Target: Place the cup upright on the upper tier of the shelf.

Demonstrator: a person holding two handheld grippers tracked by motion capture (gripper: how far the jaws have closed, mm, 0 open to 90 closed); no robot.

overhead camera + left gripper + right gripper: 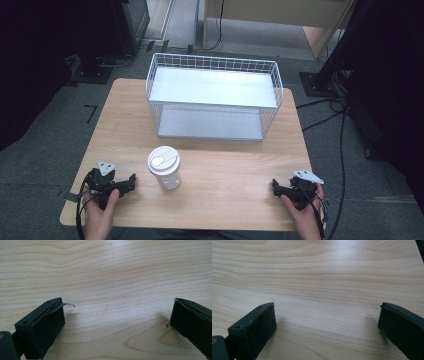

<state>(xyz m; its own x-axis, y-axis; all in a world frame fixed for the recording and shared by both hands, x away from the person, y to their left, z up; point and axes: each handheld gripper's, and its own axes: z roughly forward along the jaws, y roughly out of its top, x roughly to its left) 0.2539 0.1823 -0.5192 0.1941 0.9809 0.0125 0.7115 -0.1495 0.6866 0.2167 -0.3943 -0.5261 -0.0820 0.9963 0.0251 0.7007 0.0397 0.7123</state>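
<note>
From the high view, one clear plastic cup (164, 170) with a white lid stands on the pale wood table (225, 200), in front of one white wire rack (215, 97) (two shelves). The left gripper (131, 181) lies just left of the cup, the right gripper (276, 188) well to its right, apparently near the table's front edge. Both gripper views show jaws spread wide over bare grained wood, nothing between them.

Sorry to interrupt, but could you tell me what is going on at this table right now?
A person sits at a wooden table with a two-jaw gripper in each hand. The left gripper and the right gripper both rest low near the table's near edge, jaws wide open with nothing between them. A clear cup with a white lid stands upright between them, closer to the left gripper and untouched. Behind it sits a white wire shelf rack with two bare shelves. Nothing has been picked up yet.
</note>
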